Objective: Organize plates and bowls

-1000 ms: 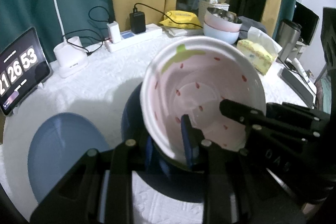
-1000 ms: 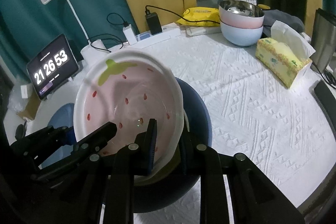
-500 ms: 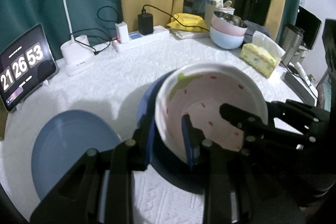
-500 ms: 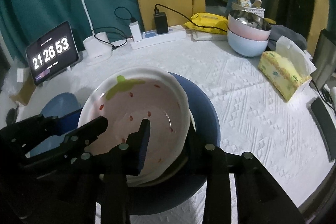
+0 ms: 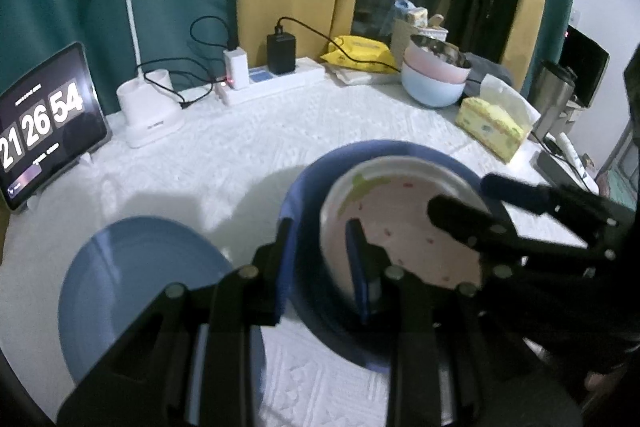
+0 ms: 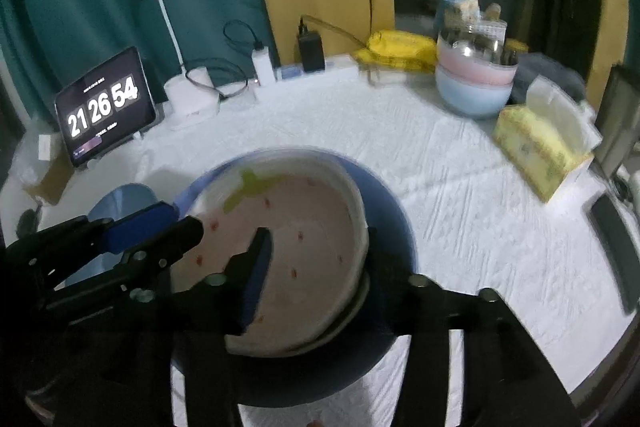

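A white bowl with a pink strawberry pattern [image 5: 400,219] [image 6: 312,211] lies nested in a larger dark blue bowl [image 5: 304,195] [image 6: 384,211], slightly tilted, with another pale rim showing under it. My left gripper [image 5: 320,231] [image 6: 182,219] is shut on the strawberry bowl's left rim, one pad inside and one outside. My right gripper [image 6: 318,239] [image 5: 462,195] straddles the right rim. Its jaws are opening, and the pads stand off the rim. A light blue plate [image 5: 132,287] [image 6: 120,199] lies flat to the left.
At the back of the white cloth stand a tablet clock [image 5: 44,119], a lamp base [image 5: 148,115], a power strip with chargers [image 5: 280,83] and stacked pink and blue bowls [image 5: 436,79]. A yellow tissue box [image 5: 492,127] and a steel mug [image 5: 556,95] sit right.
The strawberry bowl came down from a raised tilt and now rests inside the dark blue bowl. The right gripper's jaws spread off its rim. The left keeps its hold.
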